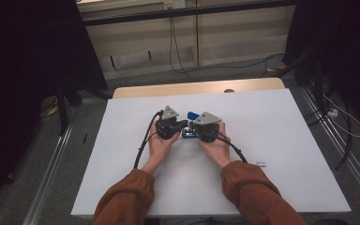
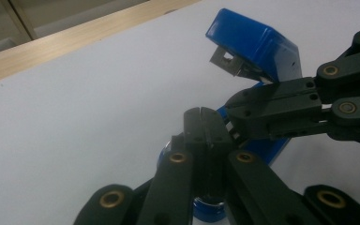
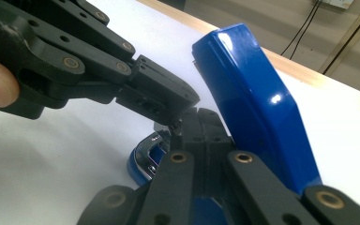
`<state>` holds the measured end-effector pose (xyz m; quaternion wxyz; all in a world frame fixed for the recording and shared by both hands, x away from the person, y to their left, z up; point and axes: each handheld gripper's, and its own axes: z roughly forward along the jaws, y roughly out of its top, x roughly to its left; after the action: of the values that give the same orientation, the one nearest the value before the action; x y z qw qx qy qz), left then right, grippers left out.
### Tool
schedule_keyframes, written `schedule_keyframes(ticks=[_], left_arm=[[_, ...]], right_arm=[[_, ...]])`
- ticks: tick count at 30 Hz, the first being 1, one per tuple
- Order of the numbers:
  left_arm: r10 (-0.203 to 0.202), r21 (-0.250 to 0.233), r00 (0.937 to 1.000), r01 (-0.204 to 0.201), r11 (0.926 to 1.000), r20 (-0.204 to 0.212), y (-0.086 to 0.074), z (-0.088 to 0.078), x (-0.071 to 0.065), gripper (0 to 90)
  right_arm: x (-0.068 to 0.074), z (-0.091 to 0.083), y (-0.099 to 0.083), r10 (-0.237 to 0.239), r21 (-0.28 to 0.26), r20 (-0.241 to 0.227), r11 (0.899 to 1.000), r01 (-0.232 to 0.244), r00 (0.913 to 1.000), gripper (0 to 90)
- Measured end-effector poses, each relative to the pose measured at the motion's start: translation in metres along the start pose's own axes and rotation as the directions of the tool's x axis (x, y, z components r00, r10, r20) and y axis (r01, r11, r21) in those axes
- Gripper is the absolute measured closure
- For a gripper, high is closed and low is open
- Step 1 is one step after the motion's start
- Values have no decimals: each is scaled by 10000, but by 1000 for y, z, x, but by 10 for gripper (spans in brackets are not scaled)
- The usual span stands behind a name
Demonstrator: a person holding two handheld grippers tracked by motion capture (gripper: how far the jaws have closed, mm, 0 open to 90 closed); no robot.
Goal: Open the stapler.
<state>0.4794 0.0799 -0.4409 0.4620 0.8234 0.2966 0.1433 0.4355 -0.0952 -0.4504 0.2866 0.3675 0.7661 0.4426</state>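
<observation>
White table [image 1: 272,140], dim room, blue stapler [image 1: 191,115], both jaws closed, seemingly gripping nothing.

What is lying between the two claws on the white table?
In the high view, a blue stapler, its top swung up, sits between the left claw and the right claw. Both gripper views show the shut claw tips meeting at it.

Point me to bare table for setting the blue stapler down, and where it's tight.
Free: the white table top right of the right gripper, and the stretch left of the left gripper. A small pale object lies by the right sleeve. Crowded: centre, where both shut grippers meet over the opened blue stapler.
</observation>
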Motion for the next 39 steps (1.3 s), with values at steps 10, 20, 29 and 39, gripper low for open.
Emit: schedule_keyframes(ticks=[10,20,29,39], left_arm=[[267,158,9995,-264,9995,-165,-5,3,0,900],[314,49,9992,-313,9995,-254,-8,4,-1,900],[290,-27,9993,-291,9996,-219,-9,4,0,900],[176,-69,9994,-178,9998,-302,-10,4,-1,900]], right_arm=[[0,-2,-2,-32,-74,51,10000,32,10000,900],[0,-1,-2,212,-260,27,9994,-211,9998,900],[2,-1,3,111,-515,227,9986,-99,9997,900],[0,-2,7,299,-658,350,9975,-275,9989,900]])
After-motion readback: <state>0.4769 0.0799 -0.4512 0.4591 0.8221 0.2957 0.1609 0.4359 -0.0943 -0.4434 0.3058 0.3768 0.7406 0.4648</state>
